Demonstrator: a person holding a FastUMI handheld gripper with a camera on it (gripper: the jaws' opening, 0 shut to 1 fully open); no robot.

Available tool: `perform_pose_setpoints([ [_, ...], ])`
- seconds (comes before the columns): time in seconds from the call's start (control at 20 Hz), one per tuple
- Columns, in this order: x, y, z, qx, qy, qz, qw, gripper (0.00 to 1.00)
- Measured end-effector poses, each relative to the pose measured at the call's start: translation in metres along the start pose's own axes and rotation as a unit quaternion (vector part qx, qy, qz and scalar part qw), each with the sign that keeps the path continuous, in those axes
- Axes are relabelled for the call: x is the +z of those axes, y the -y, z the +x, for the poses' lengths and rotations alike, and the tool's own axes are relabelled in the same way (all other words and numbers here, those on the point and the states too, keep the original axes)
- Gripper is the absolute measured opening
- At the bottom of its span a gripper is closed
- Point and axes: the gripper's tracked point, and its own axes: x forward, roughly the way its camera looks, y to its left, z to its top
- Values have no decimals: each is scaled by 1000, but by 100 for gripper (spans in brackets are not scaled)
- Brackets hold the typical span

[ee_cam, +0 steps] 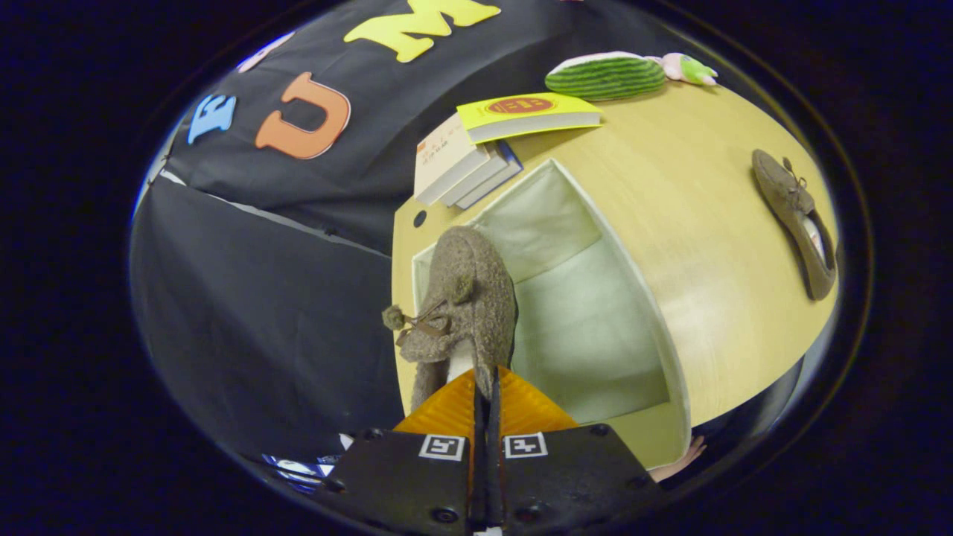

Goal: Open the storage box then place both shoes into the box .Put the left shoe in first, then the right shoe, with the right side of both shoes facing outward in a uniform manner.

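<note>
Gripper [485, 394] jaws narrow, almost together, pinched on the heel rim of a fuzzy grey-brown shoe [463, 298]. Both fingers press on the rim, so the shoe is held. The shoe hangs just ahead of the fingers, toe pointing away, bow and small pompom showing on its near side. It sits over the left part of the open storage box [588, 327], partly in front of the box's left wall; cannot tell whether it touches the box floor.

Box is pale green fabric, lid off or folded away, inside visible, resting on the wooden worktop [670, 223]. Box lies just beyond and to the right of the fingers.

Second shoe [795, 222], same colour, lies on the worktop well apart from the box, far right, on its side with the opening showing.

Beyond the box: a stack of books [465, 167] at the worktop's back edge, a yellow book [530, 115] on top, tilted. Further back, a green striped plush toy [607, 77] and a small pink-green toy [689, 68] just beside it.

A person's fingers [681, 461] show near the box's front corner, below the worktop edge.
</note>
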Motion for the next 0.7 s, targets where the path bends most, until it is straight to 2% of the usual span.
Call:
perform_pose_setpoints([
  [0.1,-1,0,4,-3,-6,3,1000,6],
  [0.2,-3,-7,2,12,-9,-11,1000,13],
  [0.25,-2,-9,3,16,-13,-21,1000,29],
  [0.4,-10,-21,-5,47,-25,-35,998,49],
  [0.5,-14,-25,-14,60,-28,-57,996,68],
  [0.6,-13,-21,-30,52,-16,-92,994,87],
  [0.65,-9,-18,-39,44,-7,-113,993,93],
  [0.7,-5,-15,-50,36,6,-132,991,93],
])
